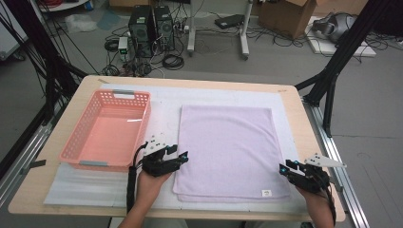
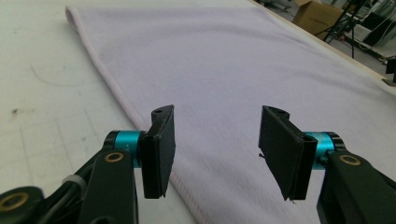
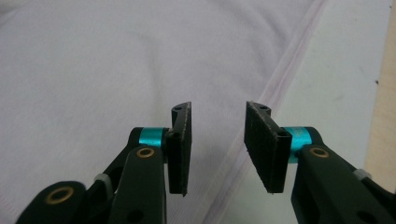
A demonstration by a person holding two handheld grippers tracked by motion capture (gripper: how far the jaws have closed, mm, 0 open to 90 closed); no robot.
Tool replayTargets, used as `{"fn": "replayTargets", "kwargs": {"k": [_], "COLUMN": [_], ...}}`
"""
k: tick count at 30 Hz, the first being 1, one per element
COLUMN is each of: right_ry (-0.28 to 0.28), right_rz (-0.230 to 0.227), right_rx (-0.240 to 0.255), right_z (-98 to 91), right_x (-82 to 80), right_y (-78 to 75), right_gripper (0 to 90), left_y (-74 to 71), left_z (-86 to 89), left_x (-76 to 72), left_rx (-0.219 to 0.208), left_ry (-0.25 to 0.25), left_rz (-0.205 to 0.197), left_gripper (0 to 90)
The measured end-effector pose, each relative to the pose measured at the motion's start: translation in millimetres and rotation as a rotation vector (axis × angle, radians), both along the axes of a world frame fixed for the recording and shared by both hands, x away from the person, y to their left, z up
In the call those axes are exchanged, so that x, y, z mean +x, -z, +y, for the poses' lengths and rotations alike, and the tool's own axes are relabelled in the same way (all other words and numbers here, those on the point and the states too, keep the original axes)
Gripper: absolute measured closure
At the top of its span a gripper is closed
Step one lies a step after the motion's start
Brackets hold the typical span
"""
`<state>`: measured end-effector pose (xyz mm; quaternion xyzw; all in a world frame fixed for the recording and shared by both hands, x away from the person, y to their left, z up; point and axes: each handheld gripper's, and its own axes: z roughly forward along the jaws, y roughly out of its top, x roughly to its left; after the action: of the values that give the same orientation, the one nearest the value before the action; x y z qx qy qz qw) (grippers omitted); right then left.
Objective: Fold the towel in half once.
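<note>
A folded lilac towel [image 1: 228, 147] lies flat on the white mat, with a small label near its front right corner. My left gripper [image 1: 183, 156] sits at the towel's left edge near the front, jaws open over that hem [image 2: 140, 121] with nothing pressed between them. My right gripper [image 1: 284, 167] is at the towel's right edge near the front. Its jaws stand apart above the right hem [image 3: 275, 88] and hold nothing. In the left gripper view the towel [image 2: 224, 70] stretches away ahead. In the right gripper view the towel [image 3: 93, 70] covers the left side.
A pink plastic basket [image 1: 76, 145] stands empty on the left of the table, close beside my left hand. The white mat [image 1: 166, 114] covers the wooden tabletop [image 1: 304, 128]. Beyond the far edge are computer towers, cables and a cardboard box on the floor.
</note>
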<state>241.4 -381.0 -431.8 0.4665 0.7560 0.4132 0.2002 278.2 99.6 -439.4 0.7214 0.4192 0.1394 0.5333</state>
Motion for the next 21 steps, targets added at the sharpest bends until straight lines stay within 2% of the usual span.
{"fn": "replayTargets", "kwargs": {"k": [7, 11, 16, 17, 19, 21], "right_ry": [0.014, 0.027, 0.015, 0.014, -0.008, -0.01], "right_rz": [0.041, 0.056, 0.08, 0.089, 0.09, 0.088], "right_rx": [-0.006, 0.004, -0.002, -0.008, -0.021, -0.043], "right_z": [-3.2, -4.5, 0.6, 2.7, 6.0, 9.2], "right_x": [-27.4, -38.7, -41.2, -40.7, -39.9, -40.3], "right_y": [6.2, 9.2, 13.2, 15.0, 16.1, 13.0], "right_gripper": [74.1, 74.1, 72.9, 74.9, 85.5, 87.0], "left_y": [5.7, 8.3, 8.7, 9.1, 10.1, 10.5], "left_z": [10.5, 13.7, 18.5, 19.7, 21.5, 23.1], "left_x": [-26.4, -38.5, -46.4, -46.9, -47.5, -47.4], "left_rx": [0.018, 0.021, 0.014, 0.012, 0.007, 0.007], "left_ry": [0.019, 0.032, 0.019, 0.021, 0.014, 0.008], "left_rz": [0.023, 0.041, 0.04, 0.042, 0.048, 0.05], "left_gripper": [47.2, 50.0, 50.0, 49.8, 49.4, 49.2]}}
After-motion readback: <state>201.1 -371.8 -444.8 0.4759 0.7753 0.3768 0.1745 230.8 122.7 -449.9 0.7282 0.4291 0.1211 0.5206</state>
